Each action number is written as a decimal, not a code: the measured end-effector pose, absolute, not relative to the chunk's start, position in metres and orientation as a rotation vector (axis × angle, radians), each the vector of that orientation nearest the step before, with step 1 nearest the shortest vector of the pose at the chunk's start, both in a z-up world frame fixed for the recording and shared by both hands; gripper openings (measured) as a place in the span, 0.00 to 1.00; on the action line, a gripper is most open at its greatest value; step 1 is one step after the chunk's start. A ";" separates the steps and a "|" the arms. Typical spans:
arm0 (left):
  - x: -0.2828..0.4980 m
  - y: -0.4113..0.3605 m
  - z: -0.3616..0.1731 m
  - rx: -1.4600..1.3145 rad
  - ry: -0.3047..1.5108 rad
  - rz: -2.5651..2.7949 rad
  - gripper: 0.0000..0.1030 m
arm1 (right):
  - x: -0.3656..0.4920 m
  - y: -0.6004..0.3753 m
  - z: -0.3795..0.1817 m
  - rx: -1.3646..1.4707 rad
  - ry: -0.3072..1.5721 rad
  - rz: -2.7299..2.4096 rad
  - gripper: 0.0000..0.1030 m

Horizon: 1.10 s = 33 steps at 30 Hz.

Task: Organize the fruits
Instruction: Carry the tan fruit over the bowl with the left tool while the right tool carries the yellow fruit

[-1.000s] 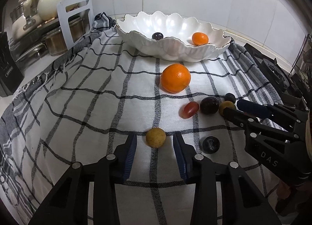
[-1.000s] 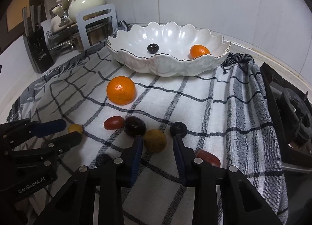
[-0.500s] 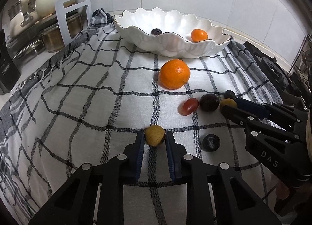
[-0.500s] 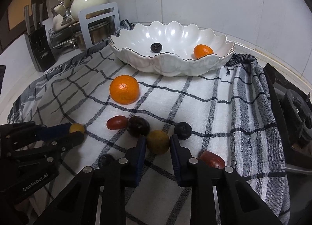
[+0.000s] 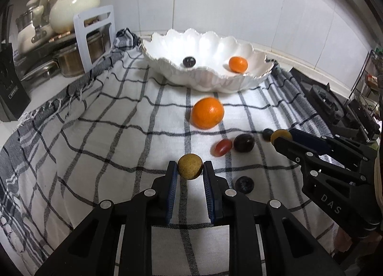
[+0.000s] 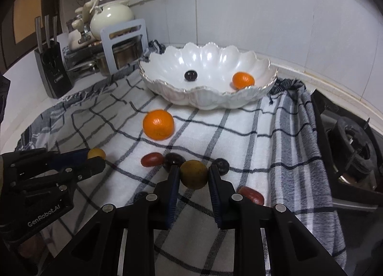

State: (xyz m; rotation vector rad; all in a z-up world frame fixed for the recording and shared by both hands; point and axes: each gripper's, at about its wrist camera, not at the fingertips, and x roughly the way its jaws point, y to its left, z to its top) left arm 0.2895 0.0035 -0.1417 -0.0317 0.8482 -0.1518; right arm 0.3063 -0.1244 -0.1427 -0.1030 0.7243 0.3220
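Observation:
My left gripper (image 5: 190,168) is shut on a small yellow-brown fruit (image 5: 190,166) and holds it above the checked cloth (image 5: 107,132). My right gripper (image 6: 193,175) is shut on a second yellow-brown fruit (image 6: 194,173), also lifted. A white scalloped bowl (image 5: 167,46) at the back holds a dark grape (image 5: 189,61) and a small orange (image 5: 238,64). On the cloth lie a big orange (image 5: 207,113), a red grape tomato (image 5: 222,147), a dark plum (image 5: 243,142), dark berries (image 5: 244,184) and another red fruit (image 6: 250,195).
Pots, a teapot and a rack (image 5: 93,29) stand at the back left, with a knife block (image 6: 51,70) beside them. A gas stove (image 6: 354,146) lies right of the cloth. The tiled wall runs behind the bowl.
Both grippers closed on their yellow-brown fruits and lifted them off the cloth, rising and tilting up toward the bowl.

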 end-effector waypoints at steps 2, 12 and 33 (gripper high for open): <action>0.288 0.004 -0.135 -0.033 0.828 -0.155 0.22 | 0.303 -0.124 -0.137 -0.100 0.709 0.319 0.25; 0.284 0.003 -0.102 -0.042 0.731 -0.172 0.22 | 0.293 -0.126 -0.102 -0.089 0.603 0.293 0.25; 0.321 0.006 -0.044 -0.032 0.556 -0.187 0.22 | 0.320 -0.128 -0.041 -0.067 0.389 0.221 0.25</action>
